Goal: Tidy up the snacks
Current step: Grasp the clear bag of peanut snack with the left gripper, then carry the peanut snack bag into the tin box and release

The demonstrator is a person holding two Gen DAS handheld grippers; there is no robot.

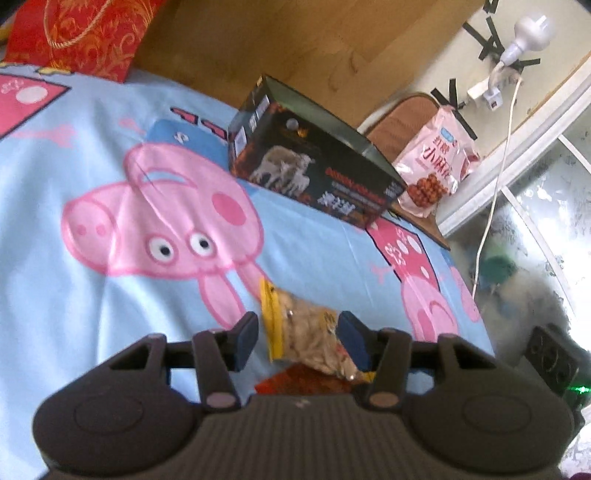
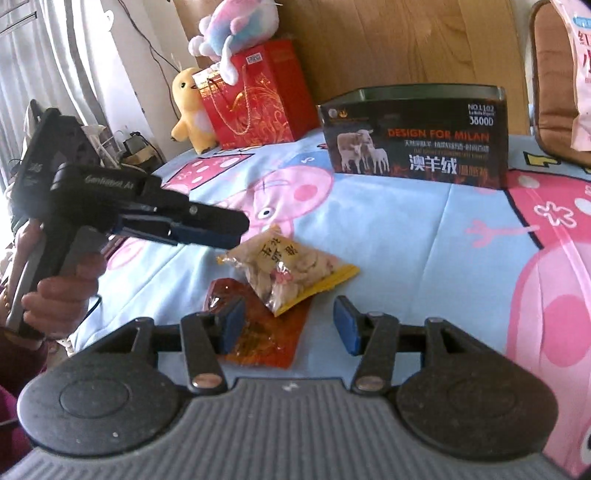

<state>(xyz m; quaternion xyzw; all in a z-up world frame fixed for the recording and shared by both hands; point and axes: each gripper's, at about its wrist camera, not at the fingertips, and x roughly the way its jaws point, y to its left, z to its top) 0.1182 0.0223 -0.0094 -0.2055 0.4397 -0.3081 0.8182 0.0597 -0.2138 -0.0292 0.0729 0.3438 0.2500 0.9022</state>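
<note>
My left gripper (image 1: 301, 341) is over the bed, jaws apart w/ the yellow-edged snack bag (image 1: 310, 339) between the blue pads. In the left wrist view the right pad seems to touch the bag's edge, the left pad has a gap, so no squeeze that I can see; can't tell for sure if the bag hangs or lies. From the right wrist view the same bag (image 2: 291, 269) lies flat on the sheet (image 2: 424, 236), w/ my left gripper (image 2: 218, 230) just above its far-left end, tips close to it, my hand (image 2: 59, 291) on the handle.

My right gripper (image 2: 290, 326) is spread wide, nothing gripped. Its left pad sits over the red snack packet (image 2: 266, 332), which lies on the sheet partly under the yellow-edged bag. Right pad is over bare sheet.

Farther back, the black box (image 2: 417, 140) w/ sheep pic stands open-topped on the bed, well apart from both snacks. Behind it to the right, a pink snack bag (image 1: 436, 162) leans on a brown cushion (image 1: 399, 118). Red gift bag (image 2: 258, 96) and yellow plush toy (image 2: 190, 110) sit at the far-left corner by the wooden headboard (image 2: 388, 44), w/ a pastel plush toy (image 2: 236, 29) on top of the gift bag.
</note>
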